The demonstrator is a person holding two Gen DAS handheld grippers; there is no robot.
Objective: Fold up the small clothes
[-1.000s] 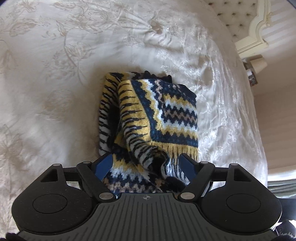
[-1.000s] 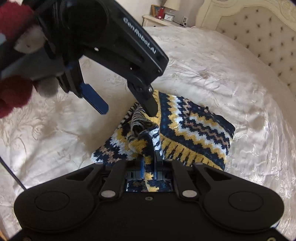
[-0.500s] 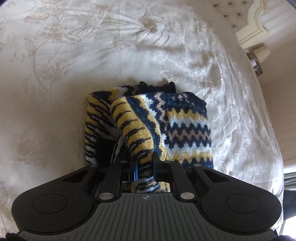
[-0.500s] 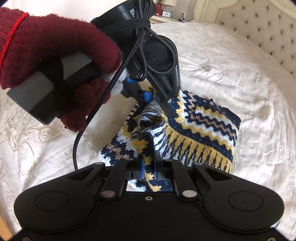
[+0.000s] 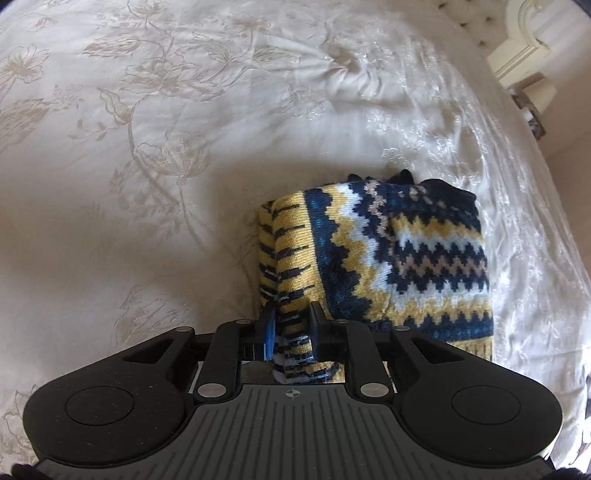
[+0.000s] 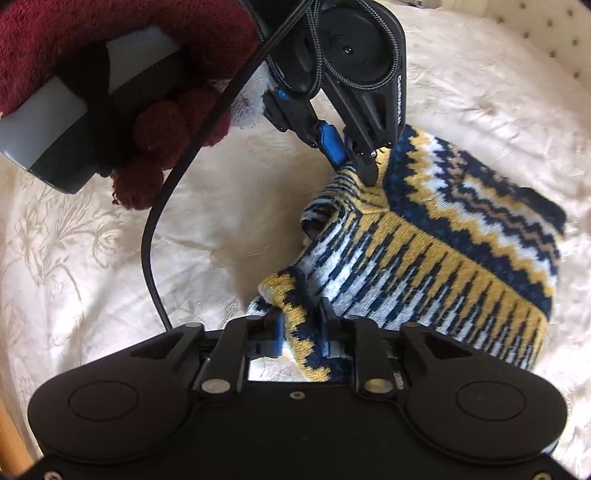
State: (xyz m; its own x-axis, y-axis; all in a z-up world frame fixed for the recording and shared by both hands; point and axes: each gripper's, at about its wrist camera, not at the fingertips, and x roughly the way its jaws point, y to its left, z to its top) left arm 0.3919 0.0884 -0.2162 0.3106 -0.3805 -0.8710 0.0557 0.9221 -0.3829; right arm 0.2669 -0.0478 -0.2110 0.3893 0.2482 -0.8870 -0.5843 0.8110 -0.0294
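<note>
A small knitted sweater (image 5: pixel 399 258) in navy, yellow and white zigzags lies folded on the cream bedspread (image 5: pixel 147 147). My left gripper (image 5: pixel 290 325) is shut on its striped yellow edge. In the right wrist view the sweater (image 6: pixel 461 236) lies to the right, and my right gripper (image 6: pixel 301 325) is shut on its near striped corner. The left gripper (image 6: pixel 354 162) shows there too, pinching the far striped edge, held by a hand in a dark red glove (image 6: pixel 122 74).
A tufted cream headboard (image 6: pixel 546 33) stands at the far side of the bed. A bedside lamp (image 5: pixel 535 92) and small items sit past the bed's right edge. A black cable (image 6: pixel 155 243) hangs from the left gripper over the bedspread.
My left gripper went from open to shut on the sweater's striped edge. Both grippers have drawn the striped layer over towards the right, so the sweater lies narrower.
</note>
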